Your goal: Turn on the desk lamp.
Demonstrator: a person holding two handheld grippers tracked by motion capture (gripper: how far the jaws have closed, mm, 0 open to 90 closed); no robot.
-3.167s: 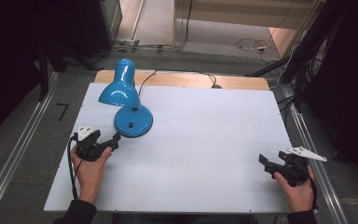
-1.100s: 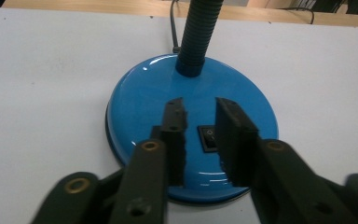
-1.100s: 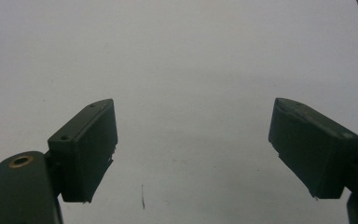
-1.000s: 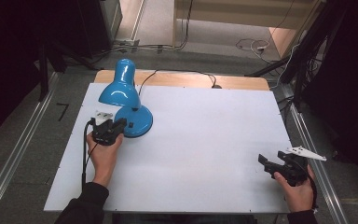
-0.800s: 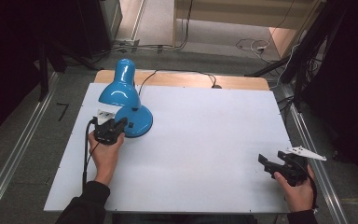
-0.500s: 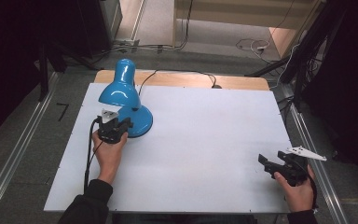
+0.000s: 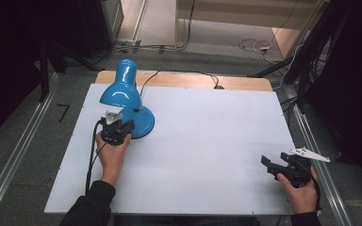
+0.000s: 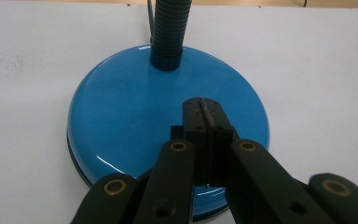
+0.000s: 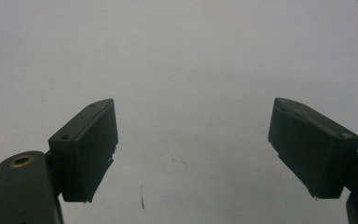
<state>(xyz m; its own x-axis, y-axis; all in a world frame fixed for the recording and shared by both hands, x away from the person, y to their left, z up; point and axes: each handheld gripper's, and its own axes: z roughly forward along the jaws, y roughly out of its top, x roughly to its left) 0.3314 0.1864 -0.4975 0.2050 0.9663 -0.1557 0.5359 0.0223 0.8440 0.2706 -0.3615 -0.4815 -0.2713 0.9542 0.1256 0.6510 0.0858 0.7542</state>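
Observation:
A blue desk lamp stands at the table's back left, its shade point(image 7: 118, 90) leaning toward the far left over its round base point(image 7: 143, 123). My left gripper point(image 7: 124, 126) is at the base's near-left edge. In the left gripper view its jaws are pressed together, the gripper point(image 8: 206, 108) sitting just over the glossy base point(image 8: 121, 116) in front of the ribbed neck point(image 8: 169, 28); nothing is between them. Whether the tips touch the base I cannot tell. My right gripper point(image 7: 272, 165) rests at the front right, and in its own view the gripper point(image 9: 192, 140) stands wide open over bare table.
The lamp's black cord point(image 7: 179, 74) runs off the back edge of the white table point(image 7: 207, 141). A wooden strip point(image 7: 245, 83) borders the far side. Metal rails point(image 7: 14, 160) and cables lie on the floor around it.
The left gripper has moved away from the person and to the right, from the table beside the lamp onto the base's edge. The right hand has stayed still.

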